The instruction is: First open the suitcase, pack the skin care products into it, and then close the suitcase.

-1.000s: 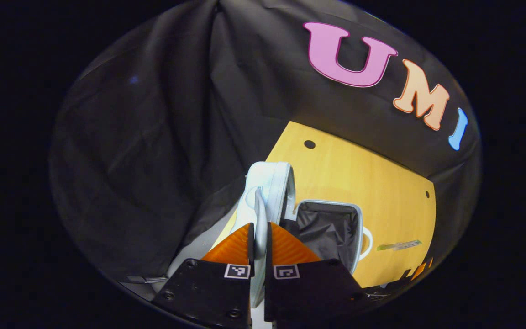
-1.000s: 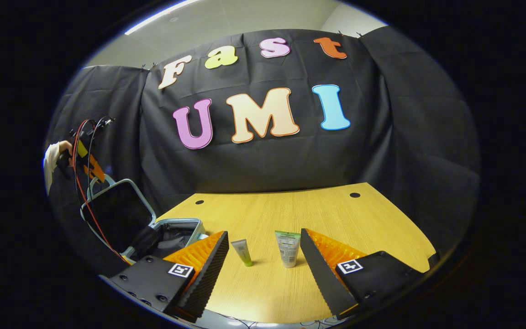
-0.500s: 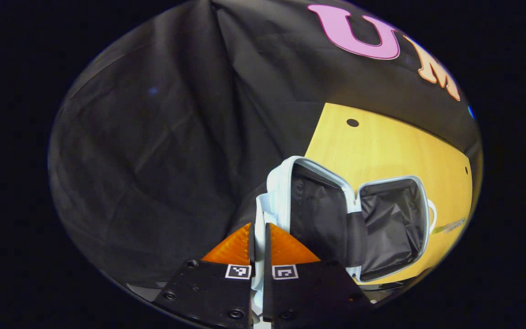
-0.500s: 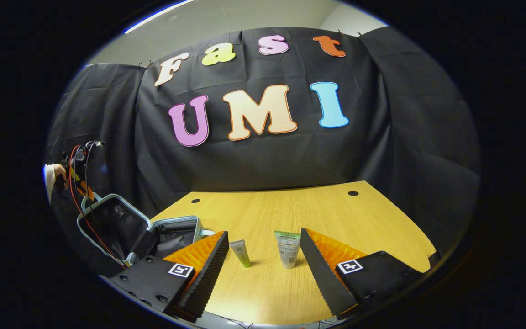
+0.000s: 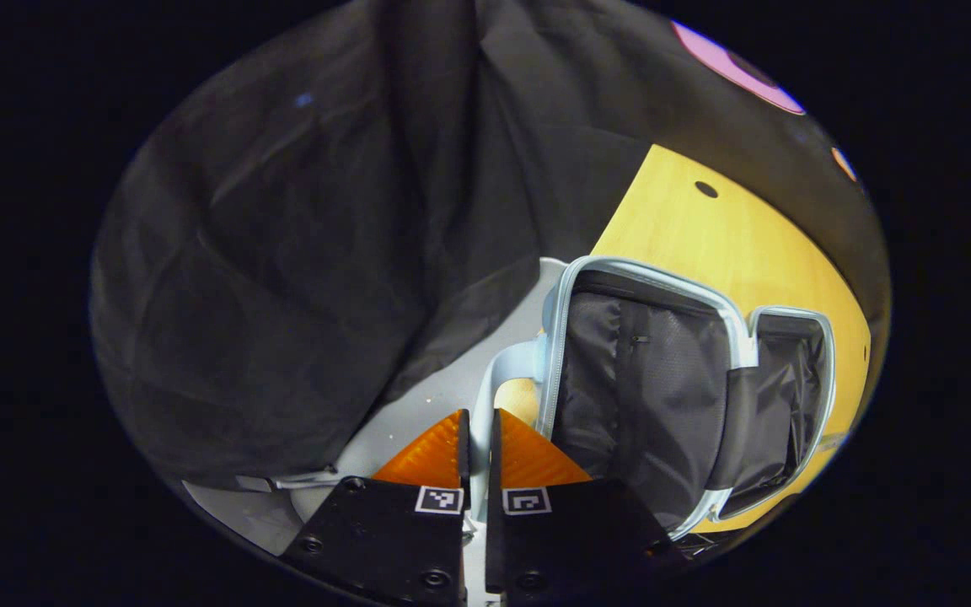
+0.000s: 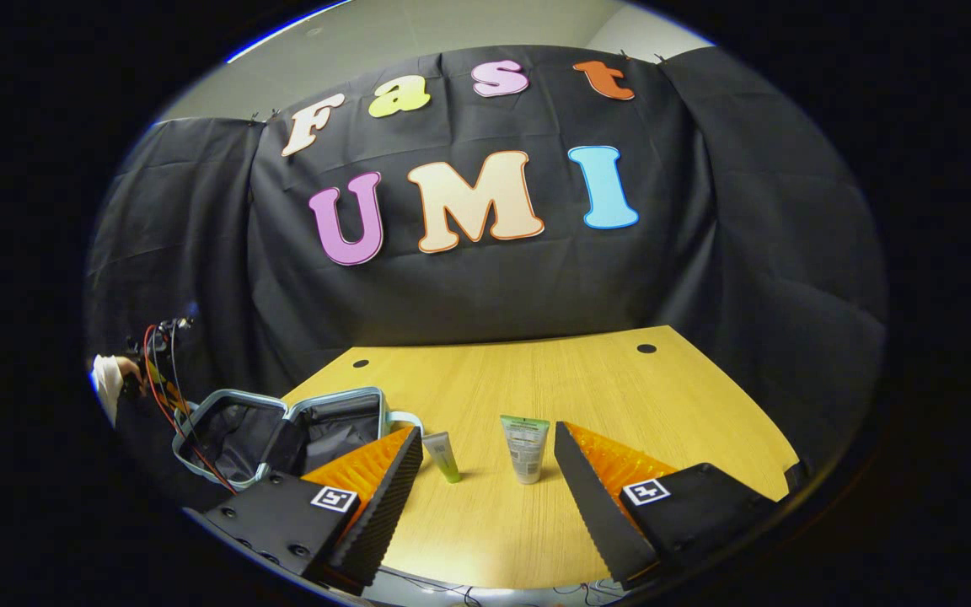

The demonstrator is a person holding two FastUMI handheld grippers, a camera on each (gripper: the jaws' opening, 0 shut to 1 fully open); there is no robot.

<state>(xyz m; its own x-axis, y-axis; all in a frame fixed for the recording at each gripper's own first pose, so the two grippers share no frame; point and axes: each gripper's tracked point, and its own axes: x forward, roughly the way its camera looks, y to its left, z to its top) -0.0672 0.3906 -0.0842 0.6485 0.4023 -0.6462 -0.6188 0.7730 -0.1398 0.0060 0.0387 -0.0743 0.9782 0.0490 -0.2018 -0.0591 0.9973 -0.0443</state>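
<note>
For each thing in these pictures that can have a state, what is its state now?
suitcase: open, lid swung far back, dark lining bare
lid handle: pinched between the left gripper's fingers
left gripper: shut on the lid handle
right gripper: open, holding nothing
small green tube: standing on the table, not packed
white tube: standing on the table, not packed

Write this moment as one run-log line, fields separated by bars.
phase: opening | left gripper: shut on pale blue suitcase handle | right gripper: open | two tubes: on table
</note>
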